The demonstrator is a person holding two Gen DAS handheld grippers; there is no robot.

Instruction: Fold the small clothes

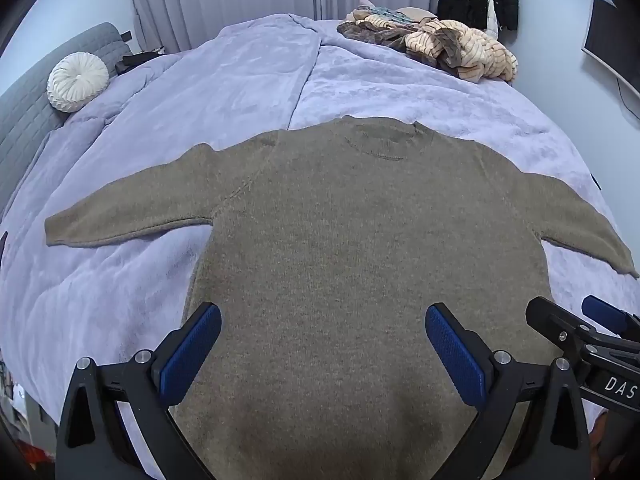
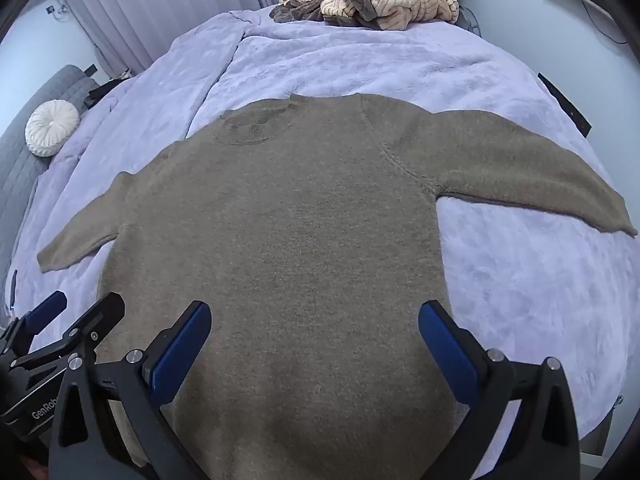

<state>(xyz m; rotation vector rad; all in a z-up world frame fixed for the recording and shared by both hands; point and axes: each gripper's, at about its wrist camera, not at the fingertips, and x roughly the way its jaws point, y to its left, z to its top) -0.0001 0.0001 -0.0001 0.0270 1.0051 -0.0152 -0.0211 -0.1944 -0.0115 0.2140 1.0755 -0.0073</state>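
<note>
1. One brown sweater point(image 1: 340, 240) is lying flat on the lilac blanket point(image 1: 240, 80) covering the bed, neck hole pointing away from the person, hem nearest them, and both sleeves are stretching out sideways.
2. The left gripper point(image 1: 323, 344) is hovering over the lower part of the sweater with its jaws spread wide and nothing between the blue pads point(image 1: 192, 352); no cloth is being pinched.
3. The right gripper point(image 2: 315, 344) is hanging just beside it, likewise gaping open and empty, also above the lower body of the sweater.
4. The knit is looking soft, limp and light, so it is likely going to sag and drape when lifted rather than keep its shape; the fuzzy surface should be giving the pads good friction.
5. Sensible places for taking hold are looking like the two sleeve ends or the hem corners, pinching both layers together.
6. Counting: one sweater laid out, two sleeves, two grippers, one heap of other clothes point(image 1: 436, 46) waiting at the far end of the bed, one round white cushion point(image 1: 77, 82) at the left.
</note>
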